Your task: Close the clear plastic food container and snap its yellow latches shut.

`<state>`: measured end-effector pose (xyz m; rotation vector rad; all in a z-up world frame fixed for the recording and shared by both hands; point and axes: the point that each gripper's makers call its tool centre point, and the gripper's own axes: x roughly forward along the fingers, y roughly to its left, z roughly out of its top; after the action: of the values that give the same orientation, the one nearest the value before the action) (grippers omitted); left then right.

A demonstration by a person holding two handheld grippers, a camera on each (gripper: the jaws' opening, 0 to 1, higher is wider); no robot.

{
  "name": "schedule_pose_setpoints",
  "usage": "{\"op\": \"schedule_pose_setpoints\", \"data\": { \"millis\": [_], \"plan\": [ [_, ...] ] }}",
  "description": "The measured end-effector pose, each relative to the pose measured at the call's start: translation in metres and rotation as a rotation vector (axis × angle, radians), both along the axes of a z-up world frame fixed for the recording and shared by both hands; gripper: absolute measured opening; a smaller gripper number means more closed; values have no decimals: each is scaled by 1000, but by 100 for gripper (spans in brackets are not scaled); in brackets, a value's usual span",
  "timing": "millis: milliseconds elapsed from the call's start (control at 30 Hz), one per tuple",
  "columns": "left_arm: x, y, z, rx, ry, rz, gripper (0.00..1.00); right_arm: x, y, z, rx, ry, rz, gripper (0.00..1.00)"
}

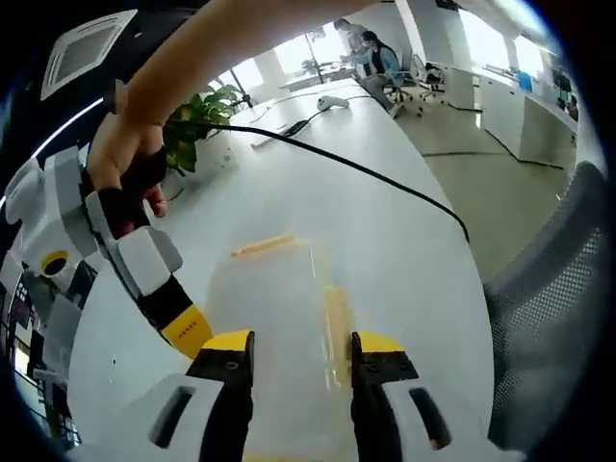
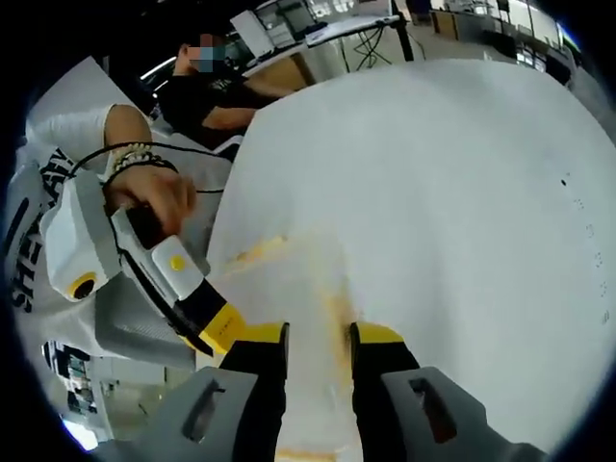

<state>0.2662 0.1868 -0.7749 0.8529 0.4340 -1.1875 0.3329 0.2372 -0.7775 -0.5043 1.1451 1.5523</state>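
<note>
Left gripper (image 1: 300, 348): yellow-tipped jaws parted, a stretch of the clear container (image 1: 279, 308) between them, no squeeze I can confirm. Right gripper (image 2: 318, 342): jaws likewise apart, straddling the container's edge near a yellow latch (image 2: 339, 322); I judge nothing clamped.

The container sits on the white table (image 1: 385, 221), just ahead of both grippers, which come at it from opposite sides. In the left gripper view the other gripper's yellow tip touches or nearly touches its left edge. Two latches show there: one along the far edge (image 1: 262, 245), one down the right side (image 1: 336, 322).

My read: light, thin plastic, slick, likely to skid on this smooth top. Best to pin the lid with one tip and press each latch flat, not pinch the walls.

No label legible on the container; partial letters on a person's shirt, unreadable.
</note>
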Motion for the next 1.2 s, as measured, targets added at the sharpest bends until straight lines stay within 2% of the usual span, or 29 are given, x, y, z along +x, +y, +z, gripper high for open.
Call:
{"op": "schedule_pose_setpoints", "data": {
  "millis": [167,400,900,1200],
  "plan": [
    [1,1,0,-5,7,-4,34,1,0,0,-8,10,-8,22],
    [0,1,-1,3,-12,-5,33,0,-3,-1,-33,4,4,21],
    [2,2,-1,-17,2,8,32,-3,-2,0,-20,-5,-9,20],
    [1,1,0,-29,-11,11,31,-6,-2,0,-24,-8,-10,20]
  ]
}}
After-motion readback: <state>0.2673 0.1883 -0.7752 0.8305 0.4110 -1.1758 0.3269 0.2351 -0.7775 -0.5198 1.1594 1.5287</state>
